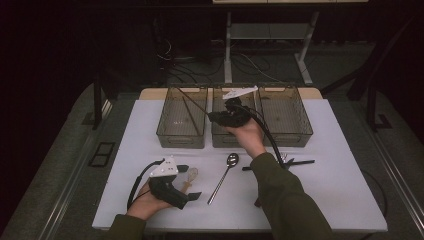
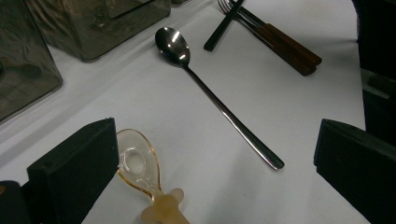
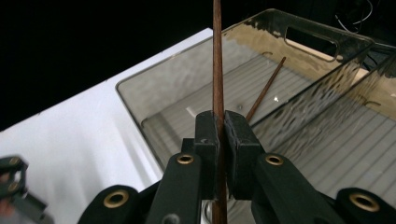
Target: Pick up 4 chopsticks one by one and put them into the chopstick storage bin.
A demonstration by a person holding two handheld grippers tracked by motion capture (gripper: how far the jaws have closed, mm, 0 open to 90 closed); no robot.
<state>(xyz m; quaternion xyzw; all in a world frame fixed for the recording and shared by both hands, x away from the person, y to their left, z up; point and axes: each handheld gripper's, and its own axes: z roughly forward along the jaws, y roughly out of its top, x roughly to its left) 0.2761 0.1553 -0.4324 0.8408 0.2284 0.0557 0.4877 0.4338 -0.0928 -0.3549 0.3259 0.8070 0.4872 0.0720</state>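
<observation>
My right gripper (image 1: pixel 213 116) hovers over the clear bins at the back, shut on a thin brown chopstick (image 1: pixel 195 104) that slants out over the left bin (image 1: pixel 181 140). In the right gripper view the black pads (image 3: pixel 207 135) pinch the chopstick (image 3: pixel 217 56) above that bin (image 3: pixel 187 49), where a second chopstick (image 3: pixel 265 89) lies on the floor. My left gripper (image 1: pixel 189 181) rests open at the table's front left. An amber plastic spoon (image 2: pixel 137 163) lies just inside its left jaw, untouched, and a long metal spoon (image 2: pixel 210 93) lies beyond.
A middle bin (image 1: pixel 225 140) and a right bin (image 1: pixel 292 130) stand beside the left one. Dark-handled forks (image 1: pixel 290 161) lie crossed near my right forearm. The white table ends close in front of my left hand, with dark floor all round.
</observation>
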